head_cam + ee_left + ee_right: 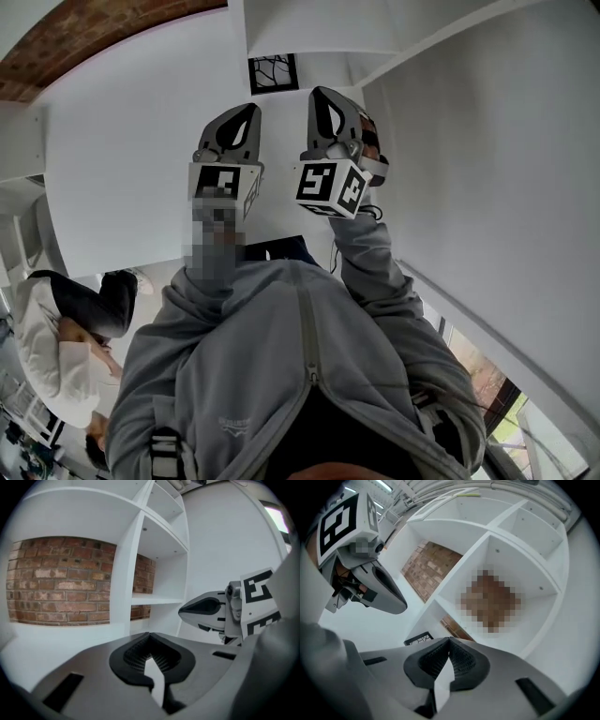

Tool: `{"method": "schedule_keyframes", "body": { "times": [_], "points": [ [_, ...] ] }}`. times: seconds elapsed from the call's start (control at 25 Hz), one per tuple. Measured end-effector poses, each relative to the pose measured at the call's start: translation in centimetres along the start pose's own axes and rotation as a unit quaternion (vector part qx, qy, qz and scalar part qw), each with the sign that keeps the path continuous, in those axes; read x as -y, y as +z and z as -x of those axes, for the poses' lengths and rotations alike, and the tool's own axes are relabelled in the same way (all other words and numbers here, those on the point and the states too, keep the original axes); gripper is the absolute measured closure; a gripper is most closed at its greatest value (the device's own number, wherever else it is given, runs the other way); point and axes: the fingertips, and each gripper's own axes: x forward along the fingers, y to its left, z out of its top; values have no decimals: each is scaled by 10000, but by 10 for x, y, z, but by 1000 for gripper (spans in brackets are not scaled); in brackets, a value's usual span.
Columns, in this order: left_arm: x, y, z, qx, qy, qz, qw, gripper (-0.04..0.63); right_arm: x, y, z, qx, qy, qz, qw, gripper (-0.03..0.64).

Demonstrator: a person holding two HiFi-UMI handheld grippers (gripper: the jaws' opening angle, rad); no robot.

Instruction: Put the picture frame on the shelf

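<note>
The picture frame [273, 73], black with a branch pattern on white, stands on the white shelf [141, 150] ahead of both grippers. In the right gripper view the frame [418, 639] peeks out just beyond the jaws. My left gripper [247, 109] and right gripper [319, 92] are held side by side, short of the frame and apart from it. Both are shut with nothing between the jaws. The left gripper's own jaws [149, 634] meet at the tips, and so do the right gripper's [449, 640]. Each gripper sees the other beside it: the right gripper [182, 611] and the left gripper [404, 606].
The white shelf unit [140, 559] has several open compartments backed by a brick wall [56, 581]. A plain white wall [487, 159] runs along the right. A person in a white top [56, 337] is at the lower left.
</note>
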Motion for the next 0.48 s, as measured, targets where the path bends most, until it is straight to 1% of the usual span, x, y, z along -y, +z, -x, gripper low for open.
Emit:
{"method": "schedule_keyframes", "body": {
  "times": [0.12,0.28,0.36,0.48],
  "points": [
    [7,23,19,197,-30,-29,9998,589,19,17,27,149,-207,-420,9988,589],
    [17,49,45,461,-36,-121,9989,589,40,33,64,407,-497,-1050,9924,589],
    [22,57,58,573,-18,-147,9982,589,48,40,83,584,-639,-1375,9867,589],
    [29,65,75,747,33,-174,9971,589,55,47,108,924,-805,-1891,9743,589]
  ]
}}
